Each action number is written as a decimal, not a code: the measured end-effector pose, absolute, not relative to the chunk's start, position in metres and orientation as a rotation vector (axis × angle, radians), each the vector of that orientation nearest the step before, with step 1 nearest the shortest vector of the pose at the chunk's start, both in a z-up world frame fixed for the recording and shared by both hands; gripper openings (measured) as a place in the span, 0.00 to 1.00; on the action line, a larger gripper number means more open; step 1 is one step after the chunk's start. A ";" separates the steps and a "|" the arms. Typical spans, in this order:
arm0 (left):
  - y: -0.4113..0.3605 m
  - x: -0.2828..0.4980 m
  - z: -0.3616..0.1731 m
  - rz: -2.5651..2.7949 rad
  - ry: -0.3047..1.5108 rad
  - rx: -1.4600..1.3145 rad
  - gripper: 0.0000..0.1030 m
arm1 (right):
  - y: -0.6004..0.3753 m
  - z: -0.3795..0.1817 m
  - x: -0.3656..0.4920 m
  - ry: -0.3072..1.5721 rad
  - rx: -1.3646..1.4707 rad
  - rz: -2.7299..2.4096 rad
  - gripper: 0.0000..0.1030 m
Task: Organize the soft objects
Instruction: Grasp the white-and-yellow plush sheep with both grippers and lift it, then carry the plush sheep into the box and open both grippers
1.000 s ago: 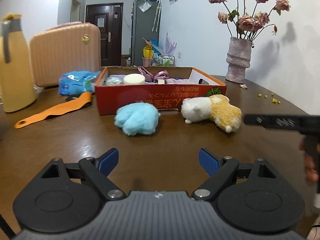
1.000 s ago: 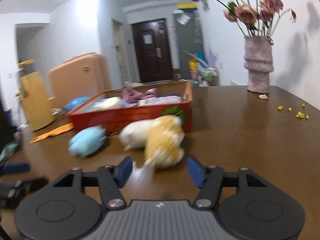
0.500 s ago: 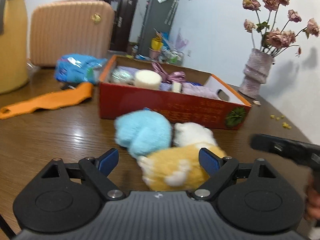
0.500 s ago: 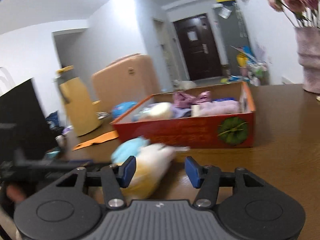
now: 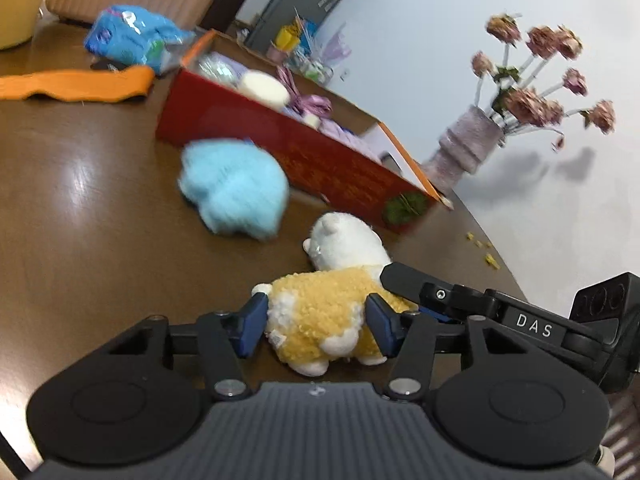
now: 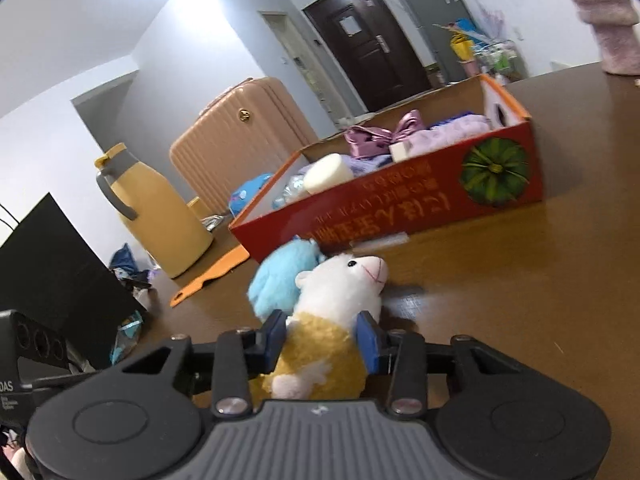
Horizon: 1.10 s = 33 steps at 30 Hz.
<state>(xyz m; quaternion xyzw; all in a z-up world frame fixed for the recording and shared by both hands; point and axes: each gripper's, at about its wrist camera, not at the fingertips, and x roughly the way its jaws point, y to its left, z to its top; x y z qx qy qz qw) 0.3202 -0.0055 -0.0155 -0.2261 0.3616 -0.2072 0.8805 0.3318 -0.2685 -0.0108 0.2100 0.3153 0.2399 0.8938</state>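
Now both grippers pinch the plush sheep near the red box.

A white-headed, yellow-bodied plush alpaca lies near a pale blue fluffy toy, before a red box printed with orange lettering and a green pumpkin.

Both cameras sit low over the bench, each looking forward and slightly down along its own gripper. The left view is rolled, facing the vase by the wall; the right faces the door. Both share, very close, the yellow-and-white plush toy and the red box.
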 end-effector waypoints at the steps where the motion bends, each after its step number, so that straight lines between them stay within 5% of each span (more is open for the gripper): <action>1: -0.010 0.313 -0.015 -0.450 0.763 -0.466 0.53 | -0.271 -0.008 0.322 0.657 0.427 0.483 0.36; 12: -0.008 0.275 -0.021 -0.488 0.804 -0.531 0.65 | -0.299 -0.002 0.246 0.655 0.458 0.411 0.49; 16: -0.008 0.282 -0.026 -0.542 0.817 -0.572 0.46 | -0.295 -0.006 0.249 0.668 0.481 0.404 0.49; 23: -0.023 0.290 -0.001 -0.562 0.736 -0.563 0.44 | -0.298 0.004 0.259 0.622 0.493 0.361 0.41; 28: -0.036 0.355 0.071 -0.600 0.625 -0.465 0.45 | -0.309 0.073 0.312 0.494 0.439 0.394 0.41; 33: -0.045 0.460 0.099 -0.522 0.728 -0.468 0.45 | -0.316 0.099 0.426 0.607 0.522 0.366 0.41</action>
